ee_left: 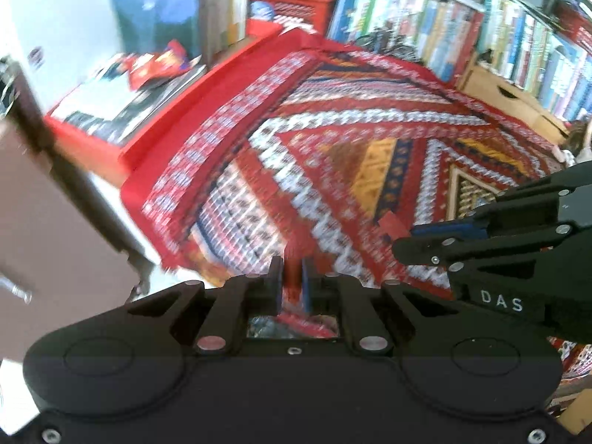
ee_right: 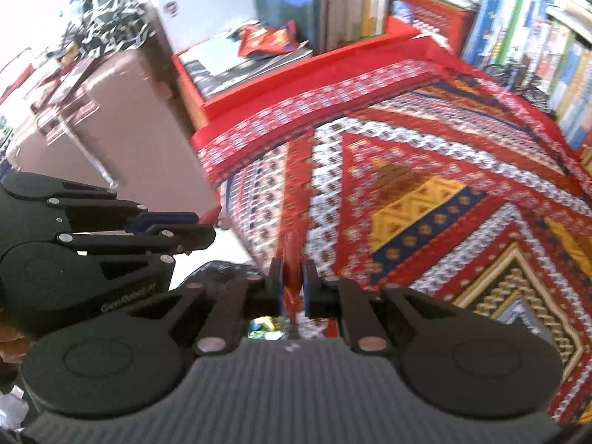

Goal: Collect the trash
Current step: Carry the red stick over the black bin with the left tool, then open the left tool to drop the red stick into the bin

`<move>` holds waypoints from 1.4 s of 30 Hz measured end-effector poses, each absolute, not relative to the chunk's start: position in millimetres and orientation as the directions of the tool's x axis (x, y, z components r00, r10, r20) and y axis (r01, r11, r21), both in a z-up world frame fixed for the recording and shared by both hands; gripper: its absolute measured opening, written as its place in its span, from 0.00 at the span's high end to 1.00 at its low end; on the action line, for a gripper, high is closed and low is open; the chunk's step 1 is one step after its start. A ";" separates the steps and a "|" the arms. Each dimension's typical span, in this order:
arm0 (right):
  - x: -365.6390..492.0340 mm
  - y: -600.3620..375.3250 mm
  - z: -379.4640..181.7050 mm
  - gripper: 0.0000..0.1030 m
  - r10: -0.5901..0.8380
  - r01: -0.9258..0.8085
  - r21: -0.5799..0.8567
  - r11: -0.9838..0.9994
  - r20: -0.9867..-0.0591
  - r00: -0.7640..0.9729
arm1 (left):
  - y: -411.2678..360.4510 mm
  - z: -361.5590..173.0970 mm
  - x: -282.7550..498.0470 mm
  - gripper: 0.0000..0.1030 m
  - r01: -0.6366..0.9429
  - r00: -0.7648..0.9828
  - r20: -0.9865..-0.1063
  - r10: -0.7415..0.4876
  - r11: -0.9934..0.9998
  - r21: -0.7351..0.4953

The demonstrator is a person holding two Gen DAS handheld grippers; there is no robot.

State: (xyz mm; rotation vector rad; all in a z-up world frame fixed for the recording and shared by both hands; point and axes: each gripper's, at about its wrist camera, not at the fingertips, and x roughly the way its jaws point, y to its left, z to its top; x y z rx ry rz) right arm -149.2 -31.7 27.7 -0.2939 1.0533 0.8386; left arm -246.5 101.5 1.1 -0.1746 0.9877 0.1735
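Note:
In the left wrist view my left gripper (ee_left: 291, 272) is shut on a thin red wrapper piece (ee_left: 292, 259) that stands up between its blue pads. My right gripper (ee_left: 403, 235) reaches in from the right, shut on a small red scrap (ee_left: 391, 222). From the right wrist view, the right gripper (ee_right: 292, 273) pinches a red wrapper strip (ee_right: 293, 248). The left gripper (ee_right: 209, 227) sits at the left with a red scrap tip (ee_right: 211, 215) showing. Another red snack wrapper (ee_left: 155, 66) (ee_right: 264, 39) lies on a stack of magazines at the back left. Both views are motion-blurred.
A red patterned cloth (ee_left: 351, 140) (ee_right: 425, 170) spreads below both grippers. A red crate (ee_left: 85, 137) holds the magazines. Bookshelves (ee_left: 499, 29) (ee_right: 536, 44) line the back and right. A brown cabinet (ee_left: 48, 222) (ee_right: 122, 140) stands at the left. A cardboard box (ee_left: 507, 100) sits under the shelves.

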 end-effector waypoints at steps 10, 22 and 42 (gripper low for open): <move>-191.7 12.5 4.8 0.88 0.468 -0.790 0.198 0.581 -0.875 0.126 | 140.3 -32.2 -302.1 0.91 -0.351 0.471 -0.876 0.101 0.933 -0.082; -218.4 37.7 -45.2 0.88 0.432 -0.811 0.237 0.535 -0.902 0.021 | 158.0 -90.9 -331.3 0.91 -0.438 0.383 -0.919 0.094 0.894 -0.091; -216.8 62.1 -90.7 0.81 0.376 -0.834 0.215 0.508 -0.926 -0.010 | 173.3 -146.7 -324.9 0.89 -0.451 0.307 -0.951 0.047 0.887 -0.102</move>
